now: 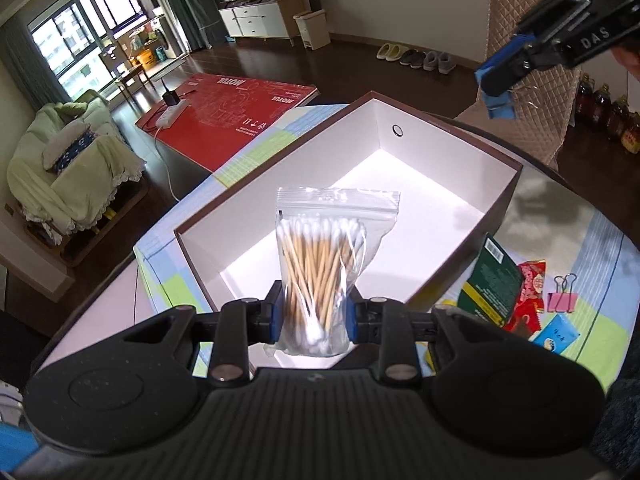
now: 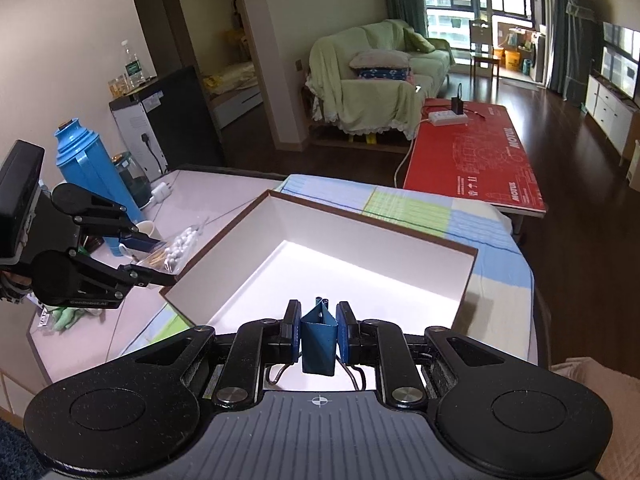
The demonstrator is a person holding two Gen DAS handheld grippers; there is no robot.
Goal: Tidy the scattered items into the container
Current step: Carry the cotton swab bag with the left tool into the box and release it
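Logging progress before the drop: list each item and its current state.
Cotton swab bag: sealed, gripped by left gripper, above the box.
Blue binder clip: gripped by right gripper.
Box: open, empty.
Pink binder clip: lying on the table.
Green packet: outside the box.

The open brown cardboard box with white inside (image 1: pixel 496 196) sits mid-frame in the left wrist view on the pastel checked tablecloth (image 1: pixel 248 156). Lower right of it lie a dark green packet (image 1: pixel 490 280), a red patterned sachet (image 1: pixel 530 292), a pink binder clip (image 1: pixel 562 298) and a light blue packet (image 1: pixel 554 336).
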